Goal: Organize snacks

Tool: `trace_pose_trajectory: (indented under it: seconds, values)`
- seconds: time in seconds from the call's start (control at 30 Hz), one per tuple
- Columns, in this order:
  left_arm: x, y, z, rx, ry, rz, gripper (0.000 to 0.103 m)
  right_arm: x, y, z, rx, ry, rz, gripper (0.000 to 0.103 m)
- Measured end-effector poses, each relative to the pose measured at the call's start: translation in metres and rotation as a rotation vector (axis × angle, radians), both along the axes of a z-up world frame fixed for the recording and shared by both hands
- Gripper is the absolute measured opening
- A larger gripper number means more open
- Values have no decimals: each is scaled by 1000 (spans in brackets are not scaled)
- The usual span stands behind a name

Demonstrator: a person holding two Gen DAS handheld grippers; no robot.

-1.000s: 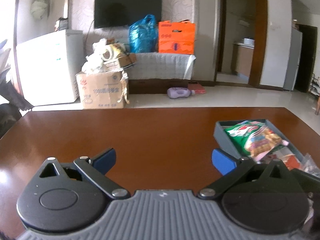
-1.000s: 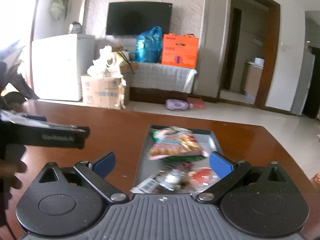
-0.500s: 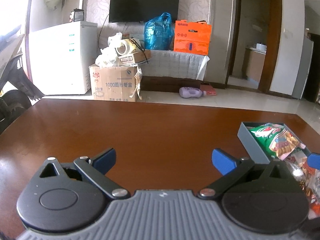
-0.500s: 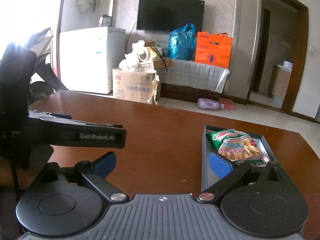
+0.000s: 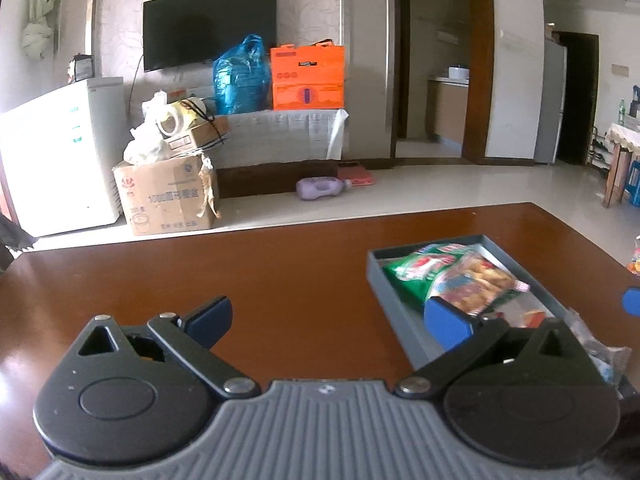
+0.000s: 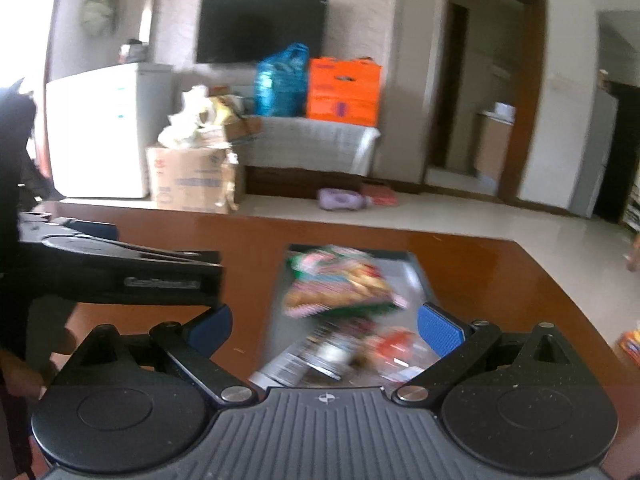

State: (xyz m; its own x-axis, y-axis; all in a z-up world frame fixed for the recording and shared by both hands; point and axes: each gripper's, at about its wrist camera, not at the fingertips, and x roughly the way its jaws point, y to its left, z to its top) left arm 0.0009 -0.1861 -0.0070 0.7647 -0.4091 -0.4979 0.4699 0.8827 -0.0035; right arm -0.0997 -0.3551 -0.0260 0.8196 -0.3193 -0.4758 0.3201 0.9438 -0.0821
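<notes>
The left gripper (image 5: 328, 322) hovers over the bare brown wooden surface (image 5: 280, 280) with its blue-padded fingers (image 5: 448, 326) spread wide and nothing between them. To its right on the surface lies a shallow grey tray (image 5: 390, 300), and the right-hand finger pad sits in front of the tray's near wall. Inside the tray, at the far end, a green snack bag (image 5: 452, 276) printed with golden crackers lies flat; nearer packets with red and clear wrapping (image 5: 532, 316) fill the near end and spill toward its right edge, too blurred to name. The right gripper (image 6: 324, 328) is held above the near end of the same tray (image 6: 420, 276), its fingers (image 6: 438, 330) also spread apart and empty. Through its camera, which is blurred, the snack bag (image 6: 340, 284) appears in the middle of the tray with a dark-and-white wrapped packet (image 6: 316, 356) and a red one (image 6: 396, 344) jumbled just below it, between the fingers. The left gripper's black body (image 6: 120, 276) shows at the left side of that view, held by a hand (image 6: 24, 368) at the frame's edge. Beyond the surface are a cardboard box (image 5: 168, 196) on the floor, a wall-mounted television (image 5: 210, 24), a blue plastic bag (image 5: 240, 76) and an orange box (image 5: 308, 76).
</notes>
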Motion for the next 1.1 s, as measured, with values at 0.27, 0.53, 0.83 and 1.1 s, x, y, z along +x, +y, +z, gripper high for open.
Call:
trace_pose_trajectory:
  seconds: [0.27, 0.53, 0.83, 1.1]
  values:
    - [-9, -14, -22, -16, 2, 51, 103, -9, -18, -14, 1, 7, 28, 100]
    - [-21, -20, -35, 23, -19, 51, 103, -15, -18, -16, -4, 11, 44, 100]
    - [-28, -37, -44, 62, -47, 44, 103, -14, -22, -20, 1, 35, 29, 99]
    - [-29, -51, -45, 105, -87, -17, 103, -18, -31, -21, 9, 34, -7, 99]
